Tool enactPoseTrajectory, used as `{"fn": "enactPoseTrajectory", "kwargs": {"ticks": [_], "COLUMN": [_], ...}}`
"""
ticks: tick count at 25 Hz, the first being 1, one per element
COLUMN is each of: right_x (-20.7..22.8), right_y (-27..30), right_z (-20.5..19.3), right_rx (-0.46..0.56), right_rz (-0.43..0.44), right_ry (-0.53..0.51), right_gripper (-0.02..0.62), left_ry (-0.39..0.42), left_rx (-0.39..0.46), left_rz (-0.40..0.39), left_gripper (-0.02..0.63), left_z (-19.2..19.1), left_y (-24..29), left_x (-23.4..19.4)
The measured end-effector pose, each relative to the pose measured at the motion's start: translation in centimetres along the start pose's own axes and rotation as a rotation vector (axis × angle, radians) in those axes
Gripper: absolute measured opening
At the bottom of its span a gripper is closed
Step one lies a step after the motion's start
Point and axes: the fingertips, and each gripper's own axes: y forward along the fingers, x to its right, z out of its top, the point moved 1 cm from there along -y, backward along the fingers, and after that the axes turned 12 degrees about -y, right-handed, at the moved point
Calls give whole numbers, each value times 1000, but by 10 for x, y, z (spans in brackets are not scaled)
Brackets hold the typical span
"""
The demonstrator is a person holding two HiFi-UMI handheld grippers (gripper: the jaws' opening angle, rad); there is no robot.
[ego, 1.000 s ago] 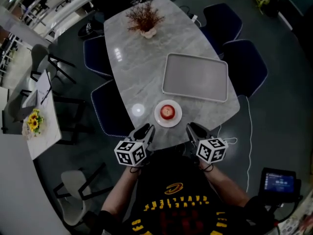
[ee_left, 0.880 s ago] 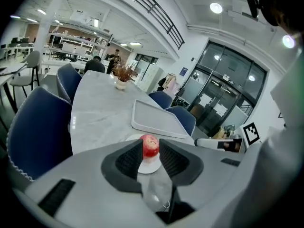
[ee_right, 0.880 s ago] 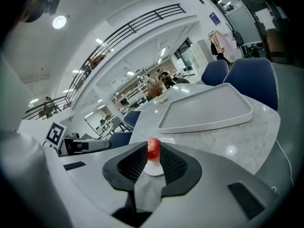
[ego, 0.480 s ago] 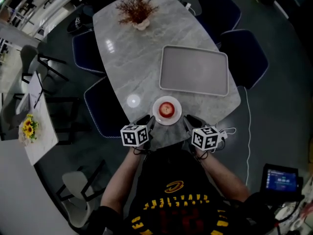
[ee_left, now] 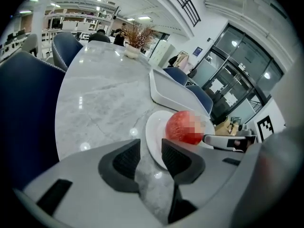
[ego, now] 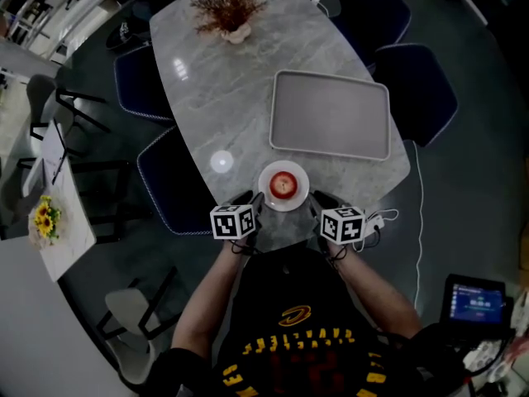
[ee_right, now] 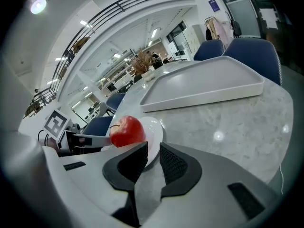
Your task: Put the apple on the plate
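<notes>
- Grey-bodied with black pads, the left claw (ee_left: 151, 148) has just been opening its jaws. They stand a little apart with only the marble counter (ee_left: 95, 103) showing in the gap, and it holds nothing.
- The right claw (ee_right: 153, 153) also has its jaws a narrow gap apart, and nothing is gripped.
- Both claws are at the counter's near edge, one on each side of the plate (ego: 301, 195).
- The red apple (ego: 283, 185) sits on that small white plate, between the two claws and just ahead of them.
- A grey rectangular tray (ego: 331, 116) lies beyond the plate.
- A dried-branch arrangement (ego: 225, 11) stands at the far end of the counter.
- Navy chairs (ego: 413, 98) ring the counter.
</notes>
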Motion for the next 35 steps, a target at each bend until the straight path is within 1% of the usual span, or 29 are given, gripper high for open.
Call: {"fn": "enactPoseTrajectory", "kwargs": {"ticks": [4,10,14,17,20,26,28,31,35], "right_x": [-5,6,5,4,0,2,2,1,-2], "right_y": [7,26,30,33,34,34,34,33,29], "right_z": [-2,-10,-15,-19,-18,-17,-17,-17,-15], "right_rx": [-21,-60,-74,-84,-82,-70,-68,-60,-35], "right_rz": [3,6,8,19,34,39,37,40,54], "right_ry": [0,9,33,56,81,132,148,170,220], "right_gripper": [64,64,64,64,64,64,63,63,57], "left_ry": [-10,-34,-26,-37,-52,-79,-92,-114,-132], "left_rx": [-17,-62,-73,-81,-97,-100,-99,-93,-91], "left_rz": [-2,-2,-1,-14,-39,-52,-46,-47,-64], "left_gripper": [126,126,126,126,126,124,94,66,66], "left_z": [1,-2,-2,-2,-6,-5,-4,-5,-5], "left_y": [2,24,25,24,27,28,27,26,24], "left_x": [-4,-7,-8,-7,-1,-2,-4,-8,-9]}}
